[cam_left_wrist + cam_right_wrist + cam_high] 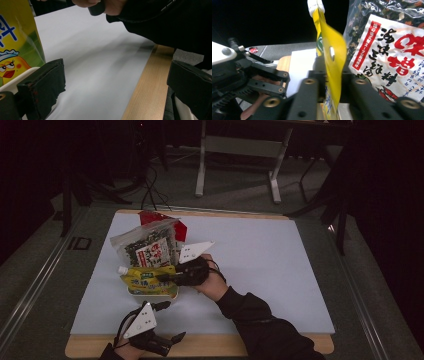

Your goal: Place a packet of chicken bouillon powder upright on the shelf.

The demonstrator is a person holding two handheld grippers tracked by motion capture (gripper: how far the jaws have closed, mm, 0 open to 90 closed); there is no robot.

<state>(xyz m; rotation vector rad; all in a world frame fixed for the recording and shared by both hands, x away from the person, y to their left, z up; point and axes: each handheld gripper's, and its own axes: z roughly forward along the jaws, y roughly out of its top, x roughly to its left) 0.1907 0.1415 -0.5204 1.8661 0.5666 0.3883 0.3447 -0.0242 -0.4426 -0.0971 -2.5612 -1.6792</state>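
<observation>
Item: yellow soft-plastic spouted pouch (148, 281), in a white tray (150, 293) near the tabletop's (280, 270) left edge, before a clear seaweed bag (147, 246). Right gripper (167, 277) fingers pinch its flat edge. Likely light, floppy, slick; best held by seam. Left gripper (172, 322) fingers wide, empty.
</observation>
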